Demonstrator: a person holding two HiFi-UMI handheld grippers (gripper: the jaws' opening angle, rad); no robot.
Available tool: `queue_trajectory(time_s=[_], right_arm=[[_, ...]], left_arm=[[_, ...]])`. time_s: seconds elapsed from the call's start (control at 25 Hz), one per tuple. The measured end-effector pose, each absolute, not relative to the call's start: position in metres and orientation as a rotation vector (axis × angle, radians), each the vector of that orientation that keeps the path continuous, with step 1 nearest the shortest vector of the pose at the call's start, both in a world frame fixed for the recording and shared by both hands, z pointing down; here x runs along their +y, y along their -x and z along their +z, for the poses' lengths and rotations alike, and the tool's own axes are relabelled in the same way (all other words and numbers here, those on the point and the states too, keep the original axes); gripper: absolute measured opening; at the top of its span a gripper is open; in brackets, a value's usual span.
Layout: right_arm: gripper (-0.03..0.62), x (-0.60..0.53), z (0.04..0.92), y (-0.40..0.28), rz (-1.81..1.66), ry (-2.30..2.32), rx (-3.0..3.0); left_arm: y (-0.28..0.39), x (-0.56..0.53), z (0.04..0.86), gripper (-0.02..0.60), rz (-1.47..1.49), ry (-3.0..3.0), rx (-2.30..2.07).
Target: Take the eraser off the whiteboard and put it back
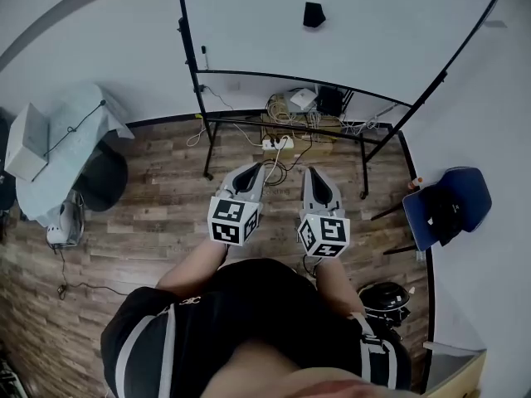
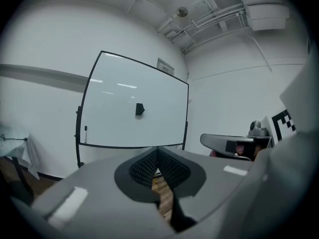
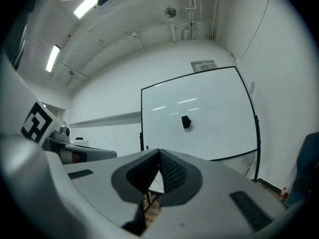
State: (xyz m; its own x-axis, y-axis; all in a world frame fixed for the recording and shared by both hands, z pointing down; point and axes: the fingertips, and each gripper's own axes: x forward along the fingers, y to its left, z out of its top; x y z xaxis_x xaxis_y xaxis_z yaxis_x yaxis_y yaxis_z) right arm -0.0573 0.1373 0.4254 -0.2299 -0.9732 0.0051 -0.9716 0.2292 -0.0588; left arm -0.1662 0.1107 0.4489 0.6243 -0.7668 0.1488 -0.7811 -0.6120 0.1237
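A small black eraser (image 1: 314,14) sticks to the white whiteboard (image 1: 373,31) on its black wheeled stand, well ahead of me. Both grippers are held side by side at waist height, pointing at the board and far short of it. My left gripper (image 1: 250,172) is shut with nothing between its pads. My right gripper (image 1: 316,175) is shut and empty too. In the left gripper view the eraser (image 2: 139,109) sits mid-board above the jaw tips (image 2: 157,151). In the right gripper view the eraser (image 3: 186,122) also lies above the tips (image 3: 159,154).
A marker (image 1: 203,53) hangs at the board's left edge. A power strip (image 1: 278,143) and tangled cables lie under the stand. A cloth-covered table (image 1: 79,135) stands at left, a blue chair (image 1: 448,206) at right, a black round stool (image 1: 384,300) by my right side.
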Motion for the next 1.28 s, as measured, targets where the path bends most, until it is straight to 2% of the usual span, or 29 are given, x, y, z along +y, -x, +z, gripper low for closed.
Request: queue_trajectory(time_s=[0.72, 1.28], right_arm=[[0.005, 0.13, 0.447, -0.085, -0.1, 1.794, 2.59], [0.005, 0.123, 0.472, -0.136, -0.181, 1.837, 2.553]], left_arm=[[0.022, 0.117, 0.462, 0.011, 0.15, -2.609, -1.378], [-0.031, 0.107, 0.478, 0.011, 0.205, -2.666, -1.322]])
